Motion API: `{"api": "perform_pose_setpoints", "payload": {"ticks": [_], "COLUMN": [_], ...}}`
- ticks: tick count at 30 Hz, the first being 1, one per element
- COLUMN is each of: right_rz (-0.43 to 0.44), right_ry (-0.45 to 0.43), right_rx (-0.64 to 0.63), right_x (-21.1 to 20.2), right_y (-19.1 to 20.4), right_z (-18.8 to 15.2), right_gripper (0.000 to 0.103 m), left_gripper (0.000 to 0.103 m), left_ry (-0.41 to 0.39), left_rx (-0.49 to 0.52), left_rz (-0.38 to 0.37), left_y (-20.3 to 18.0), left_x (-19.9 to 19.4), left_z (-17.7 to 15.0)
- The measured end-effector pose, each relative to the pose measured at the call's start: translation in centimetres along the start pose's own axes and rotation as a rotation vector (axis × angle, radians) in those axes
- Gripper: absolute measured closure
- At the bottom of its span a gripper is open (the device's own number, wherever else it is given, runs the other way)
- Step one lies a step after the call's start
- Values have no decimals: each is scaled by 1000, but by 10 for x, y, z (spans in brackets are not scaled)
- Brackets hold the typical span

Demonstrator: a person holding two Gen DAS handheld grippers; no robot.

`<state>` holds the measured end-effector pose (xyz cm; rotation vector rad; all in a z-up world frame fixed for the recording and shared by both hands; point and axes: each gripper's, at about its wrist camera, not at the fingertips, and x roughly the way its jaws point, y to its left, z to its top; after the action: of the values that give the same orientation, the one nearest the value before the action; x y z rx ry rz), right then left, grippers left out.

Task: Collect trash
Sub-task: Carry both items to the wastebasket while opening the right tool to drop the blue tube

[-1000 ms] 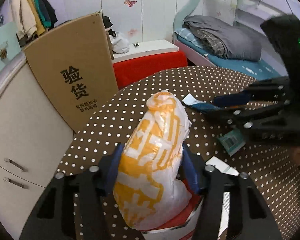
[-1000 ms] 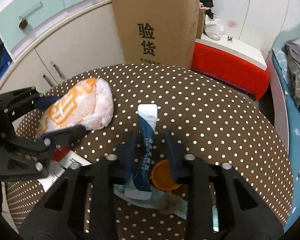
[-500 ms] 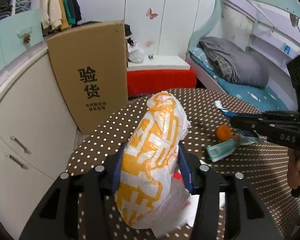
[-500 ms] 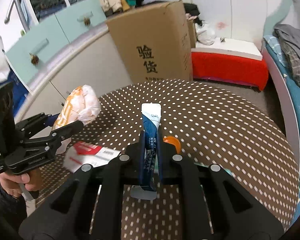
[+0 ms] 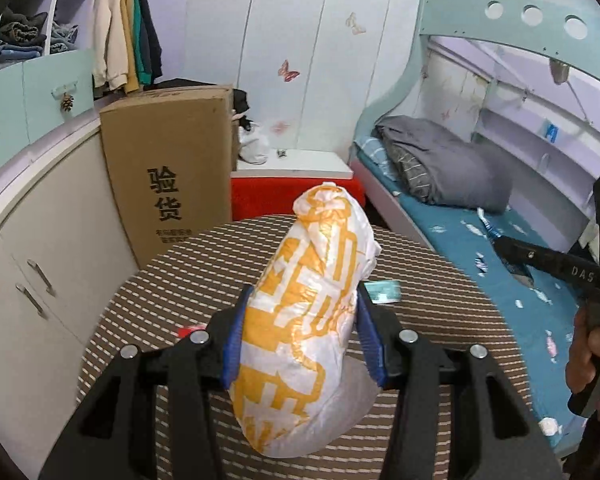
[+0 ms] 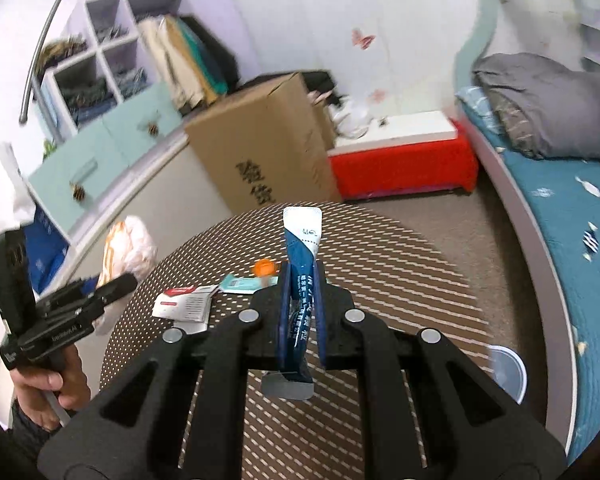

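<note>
My left gripper (image 5: 300,340) is shut on a white and orange plastic bag (image 5: 308,312) and holds it high above the round dotted table (image 5: 180,280). It shows from the side in the right wrist view (image 6: 100,288), with the bag (image 6: 128,248). My right gripper (image 6: 300,304) is shut on a blue and white sachet (image 6: 302,240), lifted above the table (image 6: 400,280). On the table lie a red and white packet (image 6: 184,304), a teal wrapper (image 6: 244,284) and an orange cap (image 6: 265,267). The right gripper's finger (image 5: 548,260) shows at the right edge of the left wrist view.
A tall cardboard box (image 5: 172,176) leans on the cabinets (image 5: 40,248) behind the table. A red and white bench (image 6: 400,160) stands at the back. A bed with blue sheet (image 6: 560,208) runs along the right. A round white bin rim (image 6: 508,372) shows right of the table.
Both grippers have risen well above the table with their loads. The right gripper closed on the sachet and lifted it off the teal wrapper and orange cap.
</note>
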<state>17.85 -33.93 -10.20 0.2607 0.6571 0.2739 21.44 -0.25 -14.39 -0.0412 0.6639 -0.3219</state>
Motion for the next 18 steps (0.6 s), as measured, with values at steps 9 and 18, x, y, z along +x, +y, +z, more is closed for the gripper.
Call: {"api": "perform_pose_setpoints", "payload": {"ticks": [9,18], "right_rz": [-120,-246], "right_ry": [-60,34], "right_rx": [143,333], "right_x": [-60,-37], "right_y": [-98,-215], "right_z": [-29,-85], "right_gripper": [92,92], "left_gripper": [55,55], "left_ry": [12,71], "left_rx": [25,97], "left_rz": [-74,-134], "left_y": [-87,-157], "left_x": [4,40], "left_z": [-13,-17]}}
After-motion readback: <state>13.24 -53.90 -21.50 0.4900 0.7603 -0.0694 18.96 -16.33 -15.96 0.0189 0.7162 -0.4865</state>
